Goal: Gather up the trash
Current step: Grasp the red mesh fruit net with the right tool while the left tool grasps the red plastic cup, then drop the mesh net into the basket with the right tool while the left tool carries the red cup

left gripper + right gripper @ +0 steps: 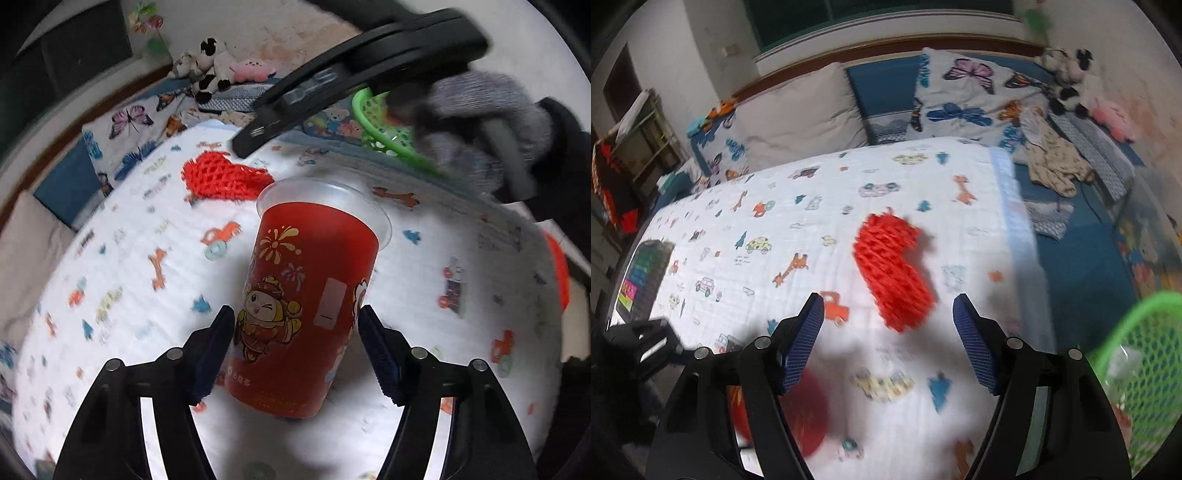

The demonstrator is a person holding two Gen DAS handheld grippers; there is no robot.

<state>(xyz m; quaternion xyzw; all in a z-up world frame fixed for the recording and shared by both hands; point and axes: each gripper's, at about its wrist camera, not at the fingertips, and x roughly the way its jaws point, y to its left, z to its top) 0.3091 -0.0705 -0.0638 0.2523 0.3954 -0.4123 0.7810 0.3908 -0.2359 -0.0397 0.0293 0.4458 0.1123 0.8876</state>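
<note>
The red cup carries a cartoon figure, fireworks and a pale label patch; the small print near its base is too blurred to read. It lies tilted on a bed under a white blanket printed with cars and giraffes, rim pointing away from the left wrist camera. Beyond it lies a red foam net, and a green mesh basket sits at the blanket's right edge with some clear wrapping inside. Pillows and plush toys line the headboard. The left tongs stand partly open astride the cup — both pads sit at its sides, though whether they press on it cannot be told. The right tongs hang partly open and empty above the blanket, with the foam net just ahead — a gloved hand grips their handle.
</note>
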